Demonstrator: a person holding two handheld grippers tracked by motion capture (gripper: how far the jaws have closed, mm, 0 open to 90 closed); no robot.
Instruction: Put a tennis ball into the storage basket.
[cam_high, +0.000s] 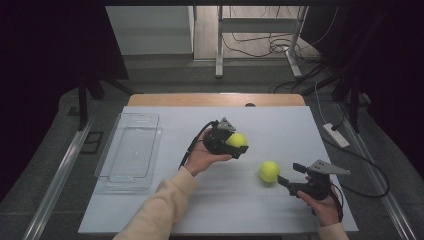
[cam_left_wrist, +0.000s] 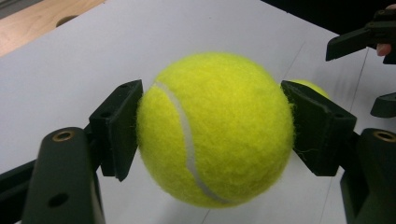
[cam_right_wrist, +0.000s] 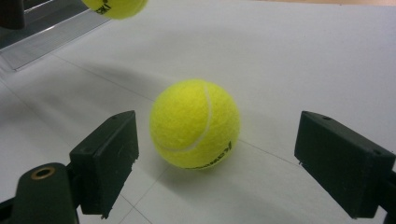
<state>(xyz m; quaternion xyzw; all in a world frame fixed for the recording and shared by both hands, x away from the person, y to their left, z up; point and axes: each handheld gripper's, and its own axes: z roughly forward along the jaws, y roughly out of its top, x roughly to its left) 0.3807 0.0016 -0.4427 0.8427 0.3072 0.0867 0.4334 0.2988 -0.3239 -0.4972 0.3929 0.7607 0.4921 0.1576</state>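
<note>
Left tool at frame centre, clamped on tennis ball, raised above white bench. Right tool at lower right, jaws spread wide around second ball resting on bench, untouched. Risks: round felt slipping from flat pads, bouncing away; nudged second ball rolling off. Clear tray at left.

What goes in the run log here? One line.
left gripper: shut on held ball | right gripper: open, facing table ball | tray: empty
</note>
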